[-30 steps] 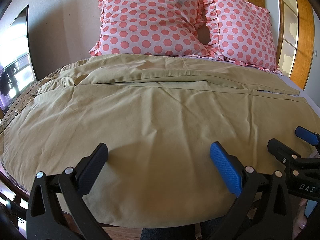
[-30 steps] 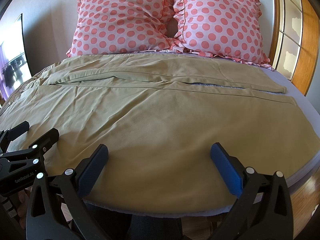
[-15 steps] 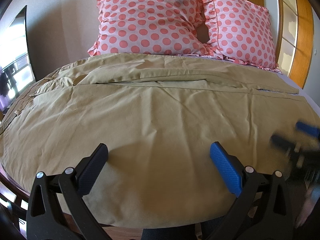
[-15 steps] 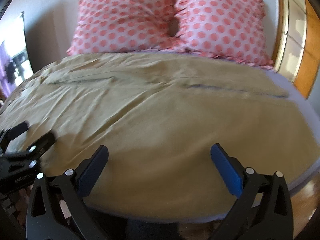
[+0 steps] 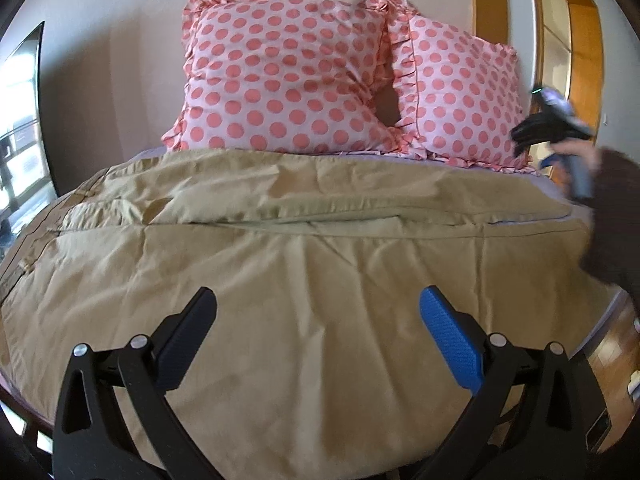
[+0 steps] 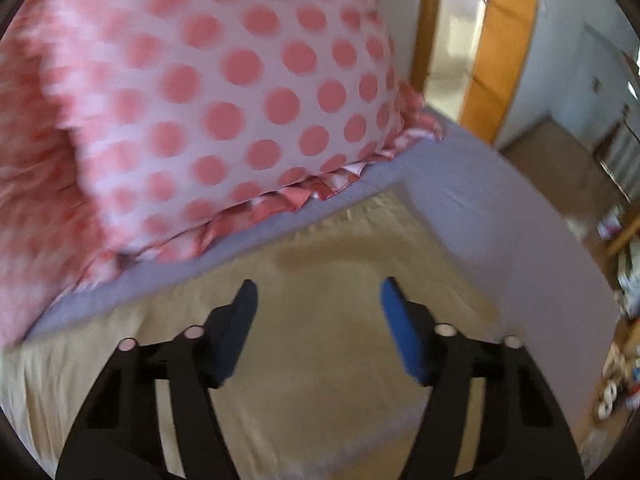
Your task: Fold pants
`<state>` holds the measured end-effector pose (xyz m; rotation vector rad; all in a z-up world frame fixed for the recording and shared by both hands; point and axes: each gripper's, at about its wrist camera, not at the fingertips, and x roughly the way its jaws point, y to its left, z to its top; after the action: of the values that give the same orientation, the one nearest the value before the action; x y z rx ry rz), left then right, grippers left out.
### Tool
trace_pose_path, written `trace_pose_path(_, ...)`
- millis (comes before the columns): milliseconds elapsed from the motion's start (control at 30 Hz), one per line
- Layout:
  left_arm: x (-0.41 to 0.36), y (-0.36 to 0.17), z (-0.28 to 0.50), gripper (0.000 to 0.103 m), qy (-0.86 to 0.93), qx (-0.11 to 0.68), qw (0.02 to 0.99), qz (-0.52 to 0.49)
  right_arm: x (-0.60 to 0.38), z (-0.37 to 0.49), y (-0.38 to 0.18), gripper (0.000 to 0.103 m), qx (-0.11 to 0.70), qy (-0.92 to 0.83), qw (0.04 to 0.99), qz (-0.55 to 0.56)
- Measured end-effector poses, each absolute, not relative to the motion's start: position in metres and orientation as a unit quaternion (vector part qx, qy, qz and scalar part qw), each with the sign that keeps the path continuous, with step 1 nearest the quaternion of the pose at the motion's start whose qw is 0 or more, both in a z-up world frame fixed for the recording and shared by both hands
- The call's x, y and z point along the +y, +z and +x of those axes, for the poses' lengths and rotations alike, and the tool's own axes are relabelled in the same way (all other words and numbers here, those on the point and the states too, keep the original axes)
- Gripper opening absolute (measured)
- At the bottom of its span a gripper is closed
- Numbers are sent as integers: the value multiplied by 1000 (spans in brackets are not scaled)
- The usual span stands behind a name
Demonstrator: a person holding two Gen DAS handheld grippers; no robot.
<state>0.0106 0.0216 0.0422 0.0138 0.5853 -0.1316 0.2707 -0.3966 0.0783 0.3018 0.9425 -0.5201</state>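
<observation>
I see the tan pants point(image 5: 304, 280) spread flat on the bed point(image 6: 500, 216), with their long side running from the left of the frame to the right. In the left wrist view, my left hand-held gripper point(image 5: 318, 312) hangs low in the middle of the frame over the near leg, with its jaws wide and nothing in them. In the right wrist view, my right hand-held gripper point(image 6: 316, 300) is right above the cuff corner of the far leg, near the spotty pink pillow point(image 6: 208, 92). Its jaws are apart and hold nothing too. So the right one is nearer to that corner, and I think it grabs first. The cloth looks soft, thin and a bit wrinkly. The pillows are puffy with frilly edges.
</observation>
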Motion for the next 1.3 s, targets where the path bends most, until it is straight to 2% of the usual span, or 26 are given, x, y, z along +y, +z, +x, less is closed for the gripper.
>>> trace_pose_path(67,22,42,16,101,-68,287,956,12,-409,302,60,56,465,-274,826,164)
trace_pose_path(200,25,38,27,101,-71,293,953,16,-423,340,35,56,485,-308,791,212)
trace_pose_path(333,25,35,36,101,-75,296,952,14,-426,346,30,56,476,-345,784,202)
trace_pose_path(400,25,32,40,101,-77,299,951,10,-428,338,29,46,461,-340,794,204)
trace_pose_path(467,26,32,39,101,-80,297,951,5,-434,321,29,22,437,-334,806,220)
trace_pose_path(533,27,34,38,101,-83,294,952,2,-451,299,27,10,399,-303,820,277)
trace_pose_path(667,31,41,33,101,-84,283,955,-11,-475,270,20,3,353,-247,827,360)
trace_pose_path(800,45,54,18,101,-73,260,963,-27,-474,215,59,3,254,-162,858,416)
trace_pose_path(933,69,65,6,101,-52,231,970,-52,-456,99,85,3,182,-93,878,432)
trace_pose_path(1067,96,80,1,101,-50,218,972,-78,-458,24,48,3,209,-109,841,487)
trace_pose_path(1200,123,94,5,101,-89,192,970,-122,-453,11,25,7,251,-98,814,514)
trace_pose_path(1233,128,95,6,101,-95,187,969,-133,-451,9,21,17,257,-93,809,521)
trace_pose_path(1267,137,97,8,101,-97,181,967,-154,-451,12,19,38,262,-93,804,526)
trace_pose_path(1300,144,97,8,101,-92,179,965,-167,-447,8,20,48,265,-95,802,528)
